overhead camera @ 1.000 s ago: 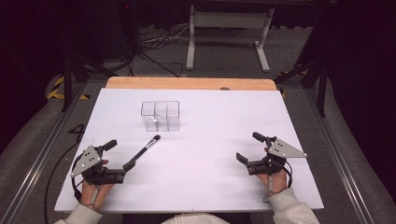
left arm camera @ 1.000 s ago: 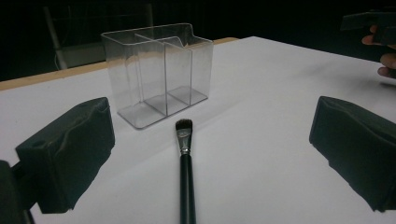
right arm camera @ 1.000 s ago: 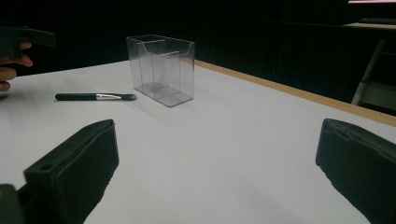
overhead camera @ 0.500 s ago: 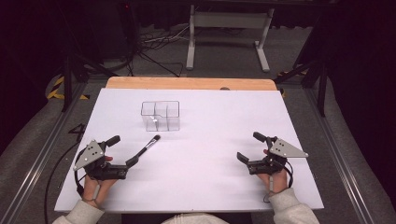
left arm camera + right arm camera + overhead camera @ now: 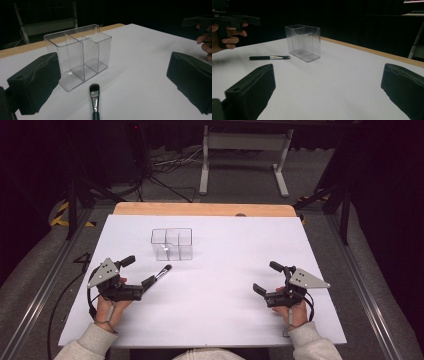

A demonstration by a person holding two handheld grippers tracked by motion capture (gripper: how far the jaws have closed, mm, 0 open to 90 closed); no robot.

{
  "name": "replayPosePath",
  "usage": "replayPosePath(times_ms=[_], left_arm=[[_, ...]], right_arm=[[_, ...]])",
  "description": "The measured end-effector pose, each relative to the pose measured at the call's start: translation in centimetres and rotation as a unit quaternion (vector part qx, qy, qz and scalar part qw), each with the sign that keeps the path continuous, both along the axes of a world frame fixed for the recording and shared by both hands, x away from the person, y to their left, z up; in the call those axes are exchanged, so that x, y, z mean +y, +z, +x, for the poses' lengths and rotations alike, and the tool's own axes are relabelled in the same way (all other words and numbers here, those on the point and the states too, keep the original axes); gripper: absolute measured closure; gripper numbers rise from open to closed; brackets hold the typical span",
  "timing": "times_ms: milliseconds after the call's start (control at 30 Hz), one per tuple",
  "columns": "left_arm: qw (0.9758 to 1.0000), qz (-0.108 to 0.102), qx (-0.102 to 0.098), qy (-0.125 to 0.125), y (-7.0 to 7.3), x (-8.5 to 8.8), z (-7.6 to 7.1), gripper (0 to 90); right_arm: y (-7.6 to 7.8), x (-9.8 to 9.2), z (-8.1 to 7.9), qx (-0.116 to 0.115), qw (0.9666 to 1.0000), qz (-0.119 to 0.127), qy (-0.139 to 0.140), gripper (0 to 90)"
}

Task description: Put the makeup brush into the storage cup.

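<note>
While the left gripper (image 5: 137,276) waits with its jaws wide apart, the brush (image 5: 94,100) lies flat at the bottom middle of its view, just in front of the clear box (image 5: 79,55). It looks light, thin and stiff, so grab the black handle (image 5: 259,58). The right gripper (image 5: 266,279) is wide too, holding nothing

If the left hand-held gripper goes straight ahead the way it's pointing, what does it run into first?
Probably the makeup brush, lying on the table between the open jaws of the left hand-held gripper, bristles pointing away. Just beyond stands the clear divided organizer. Depth is uncertain, so it may pass above the brush.
</note>
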State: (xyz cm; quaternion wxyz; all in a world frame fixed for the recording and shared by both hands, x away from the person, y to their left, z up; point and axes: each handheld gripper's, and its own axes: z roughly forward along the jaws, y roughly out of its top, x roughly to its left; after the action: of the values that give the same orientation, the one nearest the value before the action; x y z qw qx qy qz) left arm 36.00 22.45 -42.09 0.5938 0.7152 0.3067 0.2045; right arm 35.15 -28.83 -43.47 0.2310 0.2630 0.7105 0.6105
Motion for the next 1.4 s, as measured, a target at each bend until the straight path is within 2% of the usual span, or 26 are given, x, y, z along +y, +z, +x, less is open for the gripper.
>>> replayPosePath(times_ms=[33,67,133,200,267,333,367,400,533,567,633,700,733,867,967,1000,1033,1067,1200,1233,1367,1400], left_arm=[[1.0000,0.000,0.000,0.000,0.0,0.0,0.0,0.0],[0.9999,-0.010,-0.006,-0.005,0.0,-0.1,0.3,0.1],[0.9999,-0.011,-0.007,-0.009,0.0,-0.1,0.4,0.4],[0.9999,0.000,-0.011,-0.010,0.1,-0.3,0.7,0.4],[0.9999,0.010,-0.001,-0.011,0.2,-0.5,0.9,1.0],[0.9994,0.021,0.019,-0.018,0.4,-0.7,1.2,0.9],[0.9990,0.028,0.025,-0.022,0.5,-0.8,1.3,1.4],[0.9982,0.044,0.031,-0.027,0.7,-1.1,1.4,2.0],[0.9945,0.094,0.043,-0.018,1.4,-1.8,1.7,2.3],[0.9935,0.100,0.051,-0.017,1.6,-2.0,1.8,2.4],[0.9906,0.119,0.066,-0.013,1.9,-2.3,2.2,3.1],[0.9859,0.134,0.099,-0.010,2.3,-2.4,2.8,2.9],[0.9841,0.140,0.109,-0.010,2.4,-2.4,3.0,2.6],[0.9781,0.168,0.122,-0.008,3.0,-2.7,3.7,3.3],[0.9710,0.194,0.140,-0.010,3.4,-3.0,4.4,3.8],[0.9710,0.194,0.140,-0.010,3.4,-3.0,4.4,3.8],[0.9672,0.207,0.147,-0.009,3.7,-3.2,4.7,3.8],[0.9672,0.207,0.147,-0.009,3.7,-3.2,4.7,4.3],[0.9582,0.228,0.172,-0.017,4.1,-3.6,5.2,4.0],[0.9582,0.228,0.172,-0.017,4.1,-3.6,5.2,3.5],[0.9479,0.250,0.196,-0.024,4.2,-4.0,5.8,3.2],[0.9465,0.253,0.199,-0.023,4.3,-4.1,5.9,3.1]], right_arm=[[0.0,0.0,0.0,0.000,1.0000,0.000,0.002,0.0],[0.0,0.0,0.0,0.001,1.0000,-0.001,0.002,0.0],[0.0,0.1,0.0,0.001,1.0000,0.000,0.003,0.0],[0.1,0.1,0.0,0.001,1.0000,-0.001,0.005,0.0],[0.0,0.1,0.0,0.003,1.0000,0.000,0.006,0.0],[0.0,0.1,0.0,0.005,1.0000,-0.001,0.007,0.0],[0.0,0.1,0.0,0.005,1.0000,-0.001,0.008,0.0],[0.0,0.1,0.0,0.005,1.0000,-0.001,0.008,0.0],[0.0,0.1,0.0,0.006,1.0000,-0.002,0.007,0.0],[0.0,0.1,0.0,0.007,0.9999,-0.003,0.007,0.0],[0.0,0.1,0.0,0.007,0.9999,-0.005,0.007,0.0],[0.1,0.1,0.0,0.008,0.9999,-0.005,0.008,0.0],[0.1,0.0,0.0,0.010,0.9999,-0.004,0.007,0.0],[0.1,0.0,0.0,0.015,0.9998,-0.004,0.009,0.0],[0.1,-0.1,0.0,0.019,0.9998,-0.005,0.009,0.0],[0.1,-0.1,0.0,0.019,0.9998,-0.005,0.009,0.0],[0.1,-0.1,0.1,0.020,0.9997,-0.006,0.010,0.0],[0.1,-0.1,0.1,0.020,0.9997,-0.006,0.010,0.0],[0.0,-0.1,0.1,0.027,0.9996,-0.006,0.012,0.0],[0.0,-0.1,0.2,0.028,0.9995,-0.006,0.012,0.0],[0.0,-0.1,0.2,0.033,0.9994,-0.003,0.013,0.0],[0.0,-0.1,0.2,0.034,0.9993,-0.002,0.014,0.0]])
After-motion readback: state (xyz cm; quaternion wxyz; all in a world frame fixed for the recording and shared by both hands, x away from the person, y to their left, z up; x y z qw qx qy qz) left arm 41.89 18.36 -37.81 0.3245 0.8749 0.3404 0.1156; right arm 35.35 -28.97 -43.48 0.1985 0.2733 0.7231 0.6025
